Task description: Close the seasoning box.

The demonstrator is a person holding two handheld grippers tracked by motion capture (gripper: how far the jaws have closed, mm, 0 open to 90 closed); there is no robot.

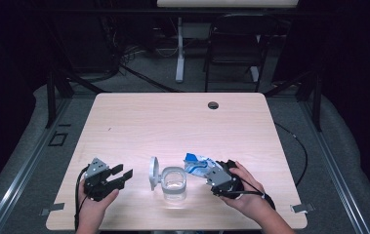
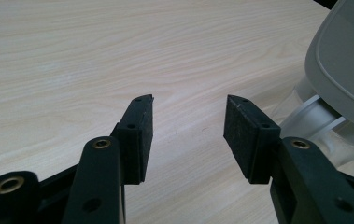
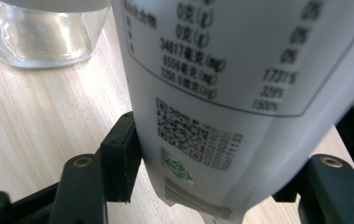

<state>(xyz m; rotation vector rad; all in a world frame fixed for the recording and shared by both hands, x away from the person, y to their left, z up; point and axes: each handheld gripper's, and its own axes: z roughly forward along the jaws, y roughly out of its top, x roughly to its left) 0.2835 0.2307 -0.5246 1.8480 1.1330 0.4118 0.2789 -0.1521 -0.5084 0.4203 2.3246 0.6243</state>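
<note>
My left tool point(image 1: 120, 174) rests on counter point(image 1: 173, 117), jaws apart, holding nothing. Just right of it: clear glass jar point(image 1: 174, 184), grey hinged lid point(image 1: 153, 172) standing open. Right of jar, my right tool point(image 1: 211, 173) clamps blue-and-white pouch point(image 1: 198, 164), tilted toward jar mouth.
</note>
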